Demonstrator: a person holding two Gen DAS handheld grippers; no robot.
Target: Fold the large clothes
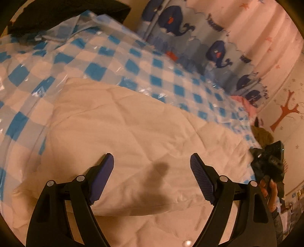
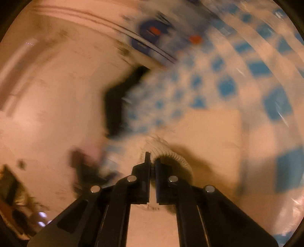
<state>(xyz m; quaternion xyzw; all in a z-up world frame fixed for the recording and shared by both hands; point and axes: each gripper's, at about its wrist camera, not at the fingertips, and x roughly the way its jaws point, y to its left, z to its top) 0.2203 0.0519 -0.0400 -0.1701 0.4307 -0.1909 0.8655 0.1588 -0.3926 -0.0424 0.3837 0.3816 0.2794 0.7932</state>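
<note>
A large cream garment point(image 1: 121, 121) lies spread on a blue and white checked plastic sheet point(image 1: 95, 57). In the left wrist view my left gripper point(image 1: 152, 161) hovers open and empty just above the cream cloth, its shadow falling on the fabric. In the blurred right wrist view my right gripper point(image 2: 152, 160) is shut on a ribbed cuff or hem point(image 2: 171, 150) of the cream garment point(image 2: 209, 133) and holds it lifted. The right gripper also shows in the left wrist view point(image 1: 269, 161), held in a hand at the garment's right edge.
A dark cloth point(image 1: 57, 15) lies at the far left of the checked sheet. A whale-print curtain point(image 1: 190, 34) and a pink wall point(image 1: 266, 38) stand behind. The right wrist view shows a dark object point(image 2: 117, 102) beside the checked sheet point(image 2: 228, 76).
</note>
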